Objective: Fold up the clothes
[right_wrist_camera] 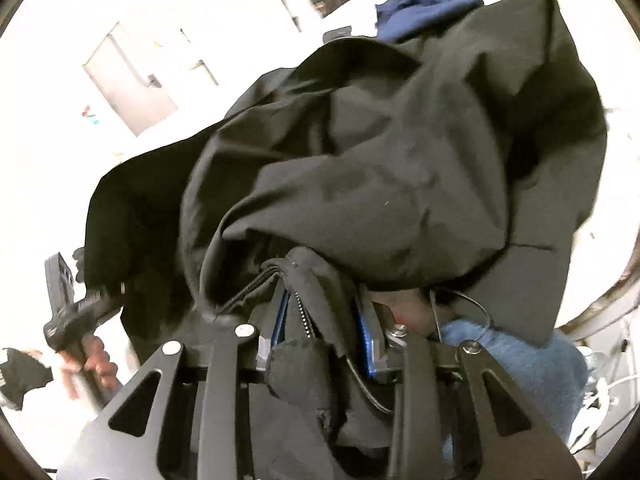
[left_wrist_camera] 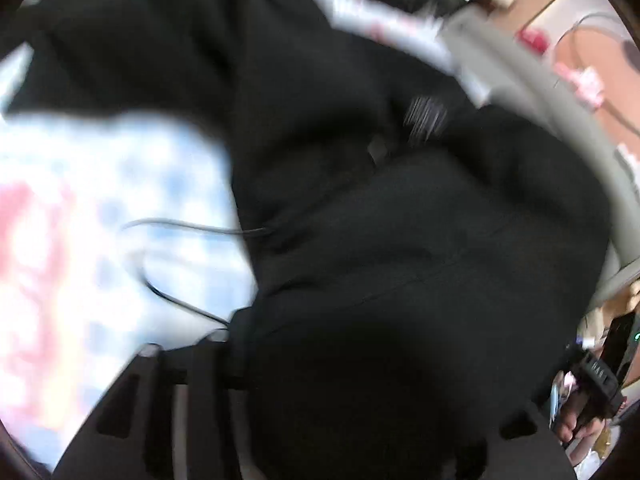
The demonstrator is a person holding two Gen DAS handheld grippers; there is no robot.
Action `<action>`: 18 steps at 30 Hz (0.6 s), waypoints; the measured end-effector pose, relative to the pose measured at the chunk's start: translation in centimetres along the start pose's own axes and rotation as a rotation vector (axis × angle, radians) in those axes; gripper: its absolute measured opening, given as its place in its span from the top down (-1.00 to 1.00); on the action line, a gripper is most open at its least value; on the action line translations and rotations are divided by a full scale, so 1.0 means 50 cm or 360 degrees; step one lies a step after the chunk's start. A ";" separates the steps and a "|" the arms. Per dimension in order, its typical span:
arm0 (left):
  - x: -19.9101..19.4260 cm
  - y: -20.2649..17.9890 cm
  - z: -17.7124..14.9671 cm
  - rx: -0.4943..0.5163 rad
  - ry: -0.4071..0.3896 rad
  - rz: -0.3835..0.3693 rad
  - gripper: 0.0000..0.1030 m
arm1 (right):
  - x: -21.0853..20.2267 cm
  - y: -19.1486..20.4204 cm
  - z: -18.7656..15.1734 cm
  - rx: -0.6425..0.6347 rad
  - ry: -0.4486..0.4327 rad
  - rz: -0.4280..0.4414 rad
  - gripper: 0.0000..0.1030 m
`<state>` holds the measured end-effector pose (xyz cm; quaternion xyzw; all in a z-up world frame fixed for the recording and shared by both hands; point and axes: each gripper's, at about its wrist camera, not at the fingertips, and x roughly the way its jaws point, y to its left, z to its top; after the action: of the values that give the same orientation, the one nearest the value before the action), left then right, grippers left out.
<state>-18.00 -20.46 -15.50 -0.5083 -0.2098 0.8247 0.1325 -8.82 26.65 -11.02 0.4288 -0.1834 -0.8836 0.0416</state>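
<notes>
Black jacket (right_wrist_camera: 360, 152) lay bunched far of the right hand-held gripper (right_wrist_camera: 320, 344), its zipper edge clamped there. Left hand-held gripper (left_wrist_camera: 320, 380) was buried in cloth; its state could not be told.

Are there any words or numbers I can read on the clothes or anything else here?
None can be read.
Black garment: no print or label shows on it in the right wrist view.
Pale stripes on the black garment in the left wrist view: maybe a tag, too blurred to read.
Other gripper's black body: small raised marks, too blurred to read.
Patterned sheet: only blurred blue and pink shapes, no letters.
</notes>
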 end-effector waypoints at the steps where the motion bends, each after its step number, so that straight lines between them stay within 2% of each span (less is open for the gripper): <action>1: 0.023 -0.003 -0.004 0.0001 0.0040 0.0019 -0.28 | 0.016 0.002 -0.006 0.0016 0.0039 -0.0019 0.33; 3: 0.046 -0.019 0.001 0.0040 0.0050 0.0056 -0.56 | 0.049 0.011 -0.019 0.0024 0.0127 -0.0044 0.23; 4: 0.055 -0.027 0.006 0.0062 0.0060 0.0071 -0.59 | 0.065 0.019 -0.027 0.0003 0.0169 -0.0069 0.04; 6: 0.065 -0.032 0.027 0.0065 0.0077 0.0089 -0.56 | 0.094 0.042 -0.036 -0.0093 0.0239 -0.0136 -0.03; 7: 0.065 -0.033 0.038 0.0059 0.0069 0.0099 -0.45 | 0.102 0.053 -0.036 -0.0124 0.0245 -0.0151 0.03; 8: 0.055 -0.036 0.051 0.0053 0.0032 0.0104 -0.16 | 0.107 0.062 -0.034 -0.0141 0.0236 -0.0153 0.10; 9: 0.044 -0.039 0.064 0.0051 -0.0009 0.0102 0.14 | 0.105 0.068 -0.028 -0.0153 0.0214 -0.0150 0.33; 10: 0.025 -0.045 0.078 0.0061 -0.0059 0.0081 0.27 | 0.099 0.074 -0.022 -0.0163 0.0186 -0.0143 0.43; 11: 0.004 -0.051 0.087 0.0069 -0.0112 0.0058 0.53 | 0.094 0.080 -0.015 -0.0172 0.0157 -0.0135 0.48; 12: -0.026 -0.056 0.094 0.0077 -0.0186 0.0026 0.65 | 0.088 0.085 -0.008 -0.0182 0.0128 -0.0128 0.54; 15: -0.121 -0.064 0.106 0.0090 -0.0392 -0.0039 0.76 | 0.040 0.114 0.014 -0.0202 0.0013 -0.0067 0.62; 18: -0.217 -0.069 0.113 0.0094 -0.0593 -0.0100 0.81 | -0.032 0.148 0.028 -0.0173 -0.0112 0.0102 0.63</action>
<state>-18.17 -23.30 -3.11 -0.3359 -0.2222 0.9058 0.1318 -9.52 20.57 -6.38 0.3887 -0.1502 -0.9049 0.0866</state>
